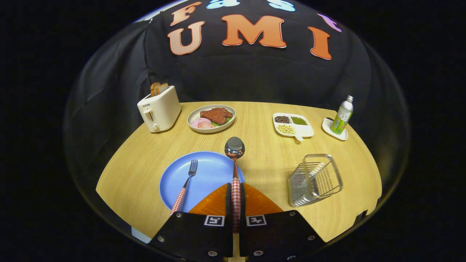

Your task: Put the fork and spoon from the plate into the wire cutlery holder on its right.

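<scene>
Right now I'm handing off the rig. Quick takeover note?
Hand-held gripper: shut on the spoon, both fingers on its checked handle, bowl pointing ahead past the rim of the blue plate.
Fork: lying on the plate, left of the fingers, untouched.
Wire cutlery holder: on the table right of the plate, nothing visible inside.
Done: spoon gripped.
Left: carry the spoon to the holder and drop it in, then come back for the fork.

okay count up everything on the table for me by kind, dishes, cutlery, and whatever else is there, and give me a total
Dishes: 4 – round blue plate, oval plate of meat, white divided dish of beans, small white saucer
Cutlery: 2 – checked-handle fork on the blue plate, checked-handle spoon clamped in the gripper
Holders: 1 – wire cutlery holder
Appliances: 1 – cream toaster
Bottles: 1 – green bottle
Total: 9
</scene>
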Demonstrator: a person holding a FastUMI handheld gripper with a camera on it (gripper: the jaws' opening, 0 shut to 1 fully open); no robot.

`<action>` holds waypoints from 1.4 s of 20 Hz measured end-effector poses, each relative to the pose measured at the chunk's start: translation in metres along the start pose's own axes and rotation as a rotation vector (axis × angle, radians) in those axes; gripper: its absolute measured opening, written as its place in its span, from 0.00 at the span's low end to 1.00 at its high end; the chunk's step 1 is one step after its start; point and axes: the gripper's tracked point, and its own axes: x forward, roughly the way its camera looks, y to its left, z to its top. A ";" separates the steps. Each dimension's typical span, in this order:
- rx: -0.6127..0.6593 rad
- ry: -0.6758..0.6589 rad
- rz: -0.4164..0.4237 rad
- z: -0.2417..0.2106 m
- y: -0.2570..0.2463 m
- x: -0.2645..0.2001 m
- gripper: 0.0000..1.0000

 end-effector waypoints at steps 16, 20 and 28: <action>-0.099 0.376 -0.045 -0.016 -0.138 -0.057 0.07; -0.117 0.490 -0.012 -0.022 -0.140 -0.049 0.07; -0.188 0.643 0.021 -0.024 -0.130 -0.019 0.07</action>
